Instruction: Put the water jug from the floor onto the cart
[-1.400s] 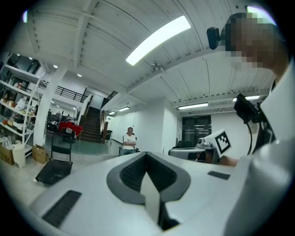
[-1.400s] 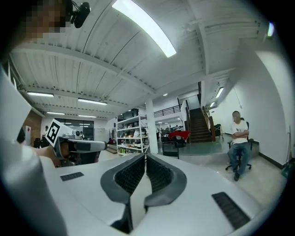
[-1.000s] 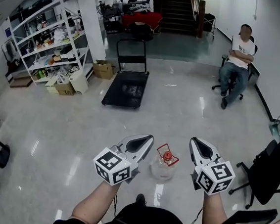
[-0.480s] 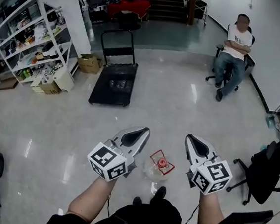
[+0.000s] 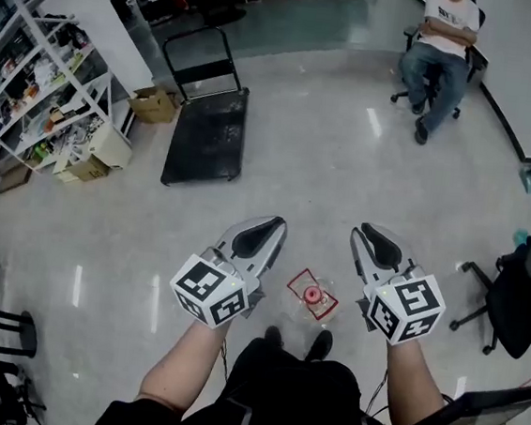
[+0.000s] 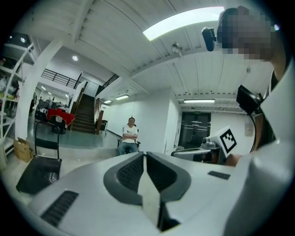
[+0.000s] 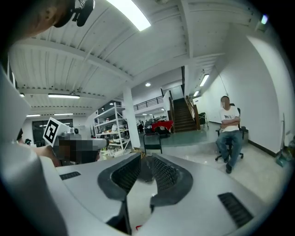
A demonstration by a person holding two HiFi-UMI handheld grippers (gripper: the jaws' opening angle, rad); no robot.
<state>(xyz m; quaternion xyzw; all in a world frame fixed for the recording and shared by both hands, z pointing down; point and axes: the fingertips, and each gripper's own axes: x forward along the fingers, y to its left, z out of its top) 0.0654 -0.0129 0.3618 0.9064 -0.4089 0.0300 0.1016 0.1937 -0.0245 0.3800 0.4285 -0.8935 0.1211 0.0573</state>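
The view has closed in on the clear plastic water jug with the red cap and red carry handle (image 5: pixel 311 297). A second ago it stood a little ahead on the glossy grey floor (image 5: pixel 345 177); now it sits almost at the person's shoes, at 6 o'clock in the head view. It is upright and lies between the two grippers but below them, touched by neither.

The left gripper (image 5: pixel 261 235) hangs at the jug's 10 o'clock with its jaws pressed together and nothing in them. The right gripper (image 5: pixel 374 239), at the jug's 2 o'clock, had its jaws together and they are now opening. A narrow gap shows in the right gripper view, with only distant floor beyond it.

The black flatbed cart with the upright push handle (image 5: pixel 208 135) is well apart, at 11 o'clock from the jug, beside the white shelving rack (image 5: pixel 33 88).

I judge the approach about done and the grasp just starting. The opening right jaws suggest that hand will take the handle, though both grippers must first drop lower.
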